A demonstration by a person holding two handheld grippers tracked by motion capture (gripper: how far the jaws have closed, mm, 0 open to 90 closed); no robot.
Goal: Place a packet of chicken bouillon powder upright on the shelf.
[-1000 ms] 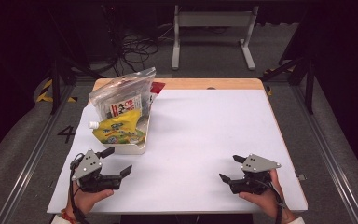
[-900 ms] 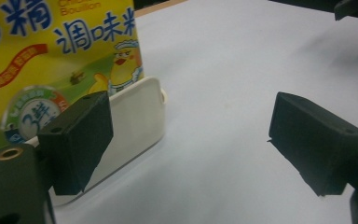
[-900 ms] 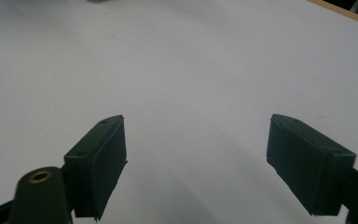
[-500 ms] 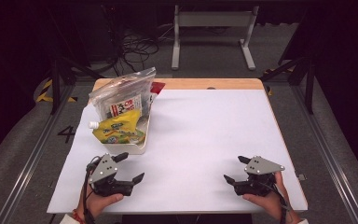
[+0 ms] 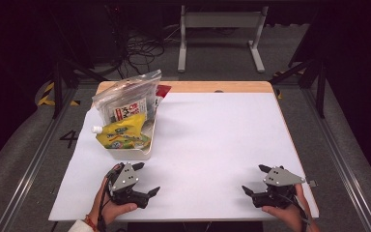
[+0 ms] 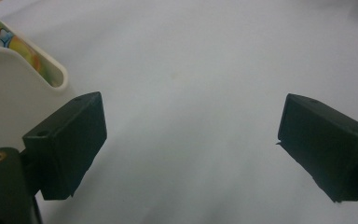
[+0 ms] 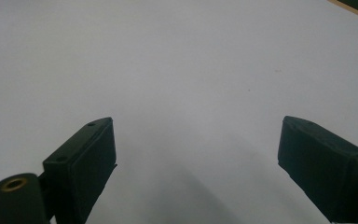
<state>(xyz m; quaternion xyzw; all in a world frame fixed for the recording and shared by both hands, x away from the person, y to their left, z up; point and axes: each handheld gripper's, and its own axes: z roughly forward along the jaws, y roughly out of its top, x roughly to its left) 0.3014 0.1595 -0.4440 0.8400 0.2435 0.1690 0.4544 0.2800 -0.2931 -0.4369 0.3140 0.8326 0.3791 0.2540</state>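
The white tray (image 5: pixel 128 153) sits at centre left of the high view, holding a yellow pouch (image 5: pixel 121 134) and a clear bag (image 5: pixel 125 99); nothing appears removed. The left tongs (image 5: pixel 145 179), just below it, have been opening and stand apart, empty. The right tongs (image 5: pixel 256 181), lower right on the counter (image 5: pixel 212 140), likewise. Handling appears not yet begun.

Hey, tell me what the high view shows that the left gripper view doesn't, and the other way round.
High view alone: the clear bag and the whole yellow pouch sitting in the white tray, plus the right gripper, open near the table's front edge. Left gripper view alone: a close look between the left gripper and its wide-open jaws, nothing between them. Shared: the white tabletop, the tray's near corner and a bit of the pouch.
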